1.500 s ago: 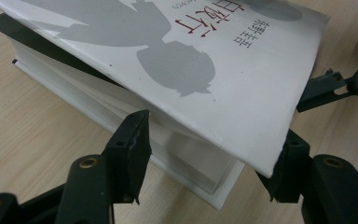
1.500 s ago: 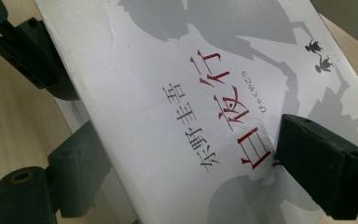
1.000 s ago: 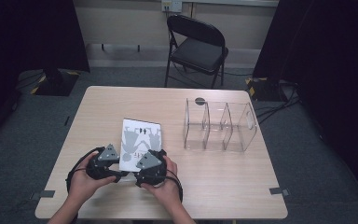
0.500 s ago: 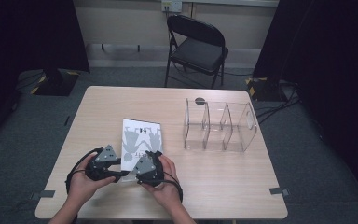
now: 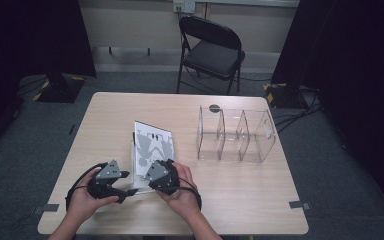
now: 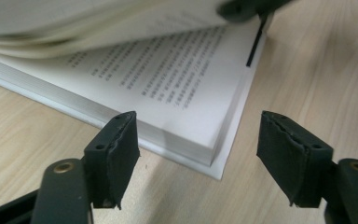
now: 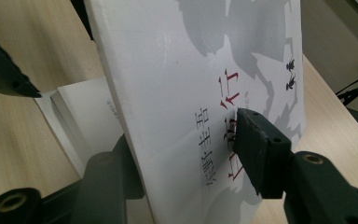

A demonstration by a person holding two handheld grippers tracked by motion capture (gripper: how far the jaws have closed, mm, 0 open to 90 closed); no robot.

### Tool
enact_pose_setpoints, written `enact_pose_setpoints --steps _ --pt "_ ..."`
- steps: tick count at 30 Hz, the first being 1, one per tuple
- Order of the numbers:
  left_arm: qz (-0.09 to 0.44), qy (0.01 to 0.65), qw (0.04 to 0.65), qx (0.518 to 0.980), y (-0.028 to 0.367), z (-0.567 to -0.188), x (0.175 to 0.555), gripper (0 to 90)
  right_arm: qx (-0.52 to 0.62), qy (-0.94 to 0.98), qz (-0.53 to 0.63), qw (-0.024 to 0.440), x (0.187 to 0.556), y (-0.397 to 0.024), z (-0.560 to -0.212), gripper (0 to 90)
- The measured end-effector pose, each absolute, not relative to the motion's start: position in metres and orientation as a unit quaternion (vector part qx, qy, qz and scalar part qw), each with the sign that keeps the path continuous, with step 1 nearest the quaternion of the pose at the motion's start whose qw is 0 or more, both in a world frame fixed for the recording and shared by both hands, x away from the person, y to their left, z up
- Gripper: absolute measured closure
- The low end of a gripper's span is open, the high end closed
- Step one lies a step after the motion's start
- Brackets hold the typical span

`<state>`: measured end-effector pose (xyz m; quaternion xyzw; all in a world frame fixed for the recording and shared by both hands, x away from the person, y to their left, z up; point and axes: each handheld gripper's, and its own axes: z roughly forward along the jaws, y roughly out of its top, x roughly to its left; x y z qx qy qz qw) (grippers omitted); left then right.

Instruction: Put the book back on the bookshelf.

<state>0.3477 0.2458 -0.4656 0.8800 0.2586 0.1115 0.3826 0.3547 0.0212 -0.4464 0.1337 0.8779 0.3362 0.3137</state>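
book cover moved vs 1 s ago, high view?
Yes. The book cover, flat a second ago, is now tilted up, its near edge off the table, with the right gripper, whose jaws have just been closing, clamped on it.

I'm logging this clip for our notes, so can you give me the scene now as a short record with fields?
Work in hand: opening a book on the table
Right gripper: jaws have just been closing, clamped on the lifted front cover
Left gripper: jaws have just opened, astride the book's near corner, not pressing
Pages: printed text exposed
Nearby: clear divided organizer, apart from the book
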Motion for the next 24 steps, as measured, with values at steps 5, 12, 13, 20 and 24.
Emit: enact_pose_setpoints --steps 5,12,13,20,24 --pt "0.099 0.257 0.37 0.887 0.251 -0.472 0.349 24.9 0.145 0.877 0.332 0.315 0.358 0.019 -0.439 53.5" --pt "0.107 0.256 0.355 0.893 0.258 -0.477 0.35 23.6 0.167 0.873 0.33 0.319 0.364 0.013 -0.424 58.5" --pt "0.11 0.255 0.353 0.894 0.258 -0.478 0.351 23.3 0.169 0.872 0.328 0.32 0.365 0.013 -0.422 59.0" --pt "0.127 0.251 0.344 0.896 0.252 -0.483 0.359 24.2 0.178 0.874 0.319 0.32 0.37 0.009 -0.409 61.4" --pt "0.129 0.252 0.339 0.897 0.245 -0.489 0.366 23.5 0.186 0.875 0.316 0.318 0.376 0.008 -0.401 62.4"
